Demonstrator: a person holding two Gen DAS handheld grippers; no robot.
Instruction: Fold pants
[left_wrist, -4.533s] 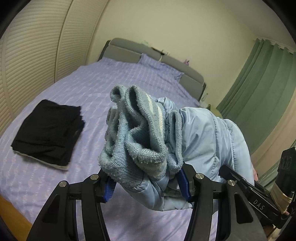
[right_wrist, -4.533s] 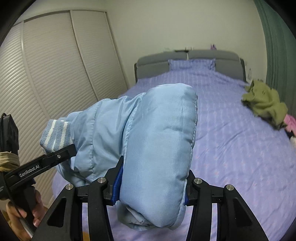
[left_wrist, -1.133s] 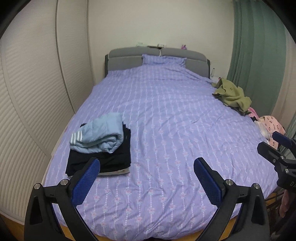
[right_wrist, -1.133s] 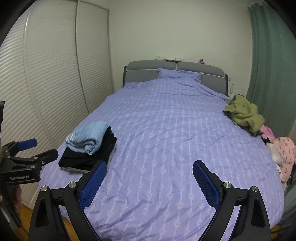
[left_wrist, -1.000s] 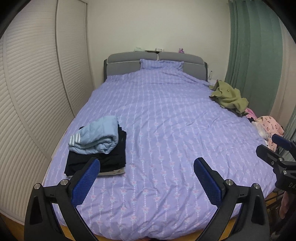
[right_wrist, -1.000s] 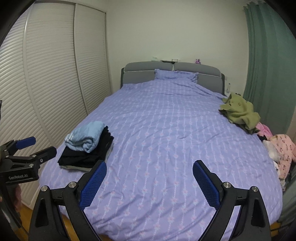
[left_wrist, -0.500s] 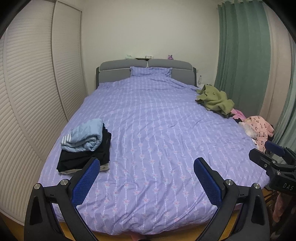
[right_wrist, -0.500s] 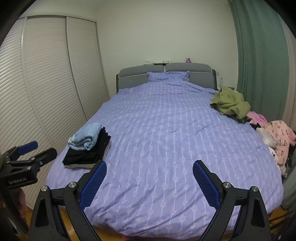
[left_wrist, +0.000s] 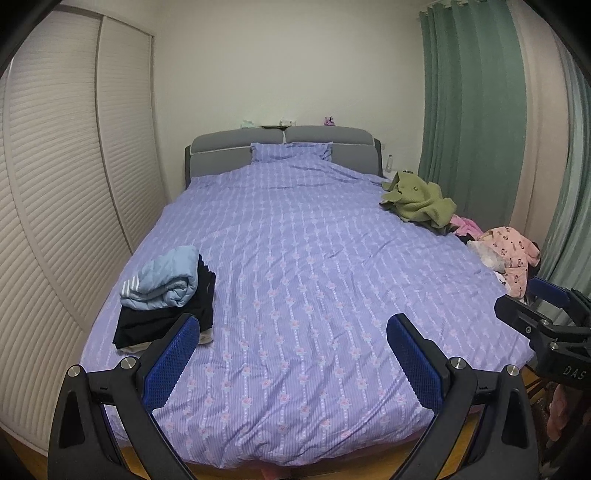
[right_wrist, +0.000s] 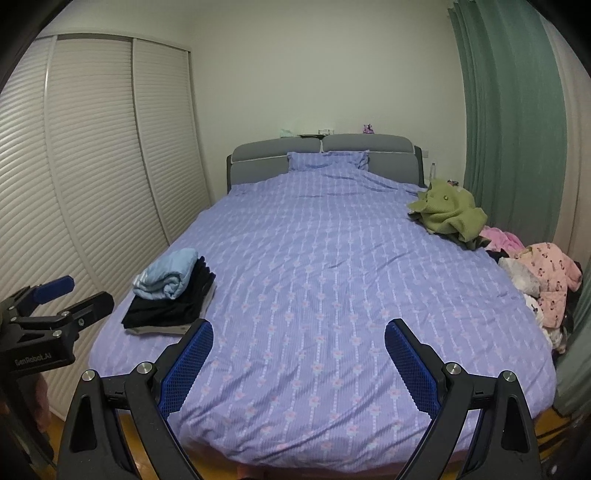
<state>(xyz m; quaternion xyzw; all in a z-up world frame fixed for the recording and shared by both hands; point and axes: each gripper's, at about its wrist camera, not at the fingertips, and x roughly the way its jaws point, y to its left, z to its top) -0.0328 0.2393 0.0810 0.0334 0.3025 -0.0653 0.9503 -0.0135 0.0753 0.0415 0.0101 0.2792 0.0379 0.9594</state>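
Hovering spread and empty, left gripper (left_wrist: 291, 326) reads "GenRobot.AI", right gripper (right_wrist: 299, 332) "DAS".

We look from both wrist cameras, set back past the foot of the bed (left_wrist: 295, 258), facing its headboard (right_wrist: 325, 155). Both share the whole bed; each catches the other tongs at its edge.
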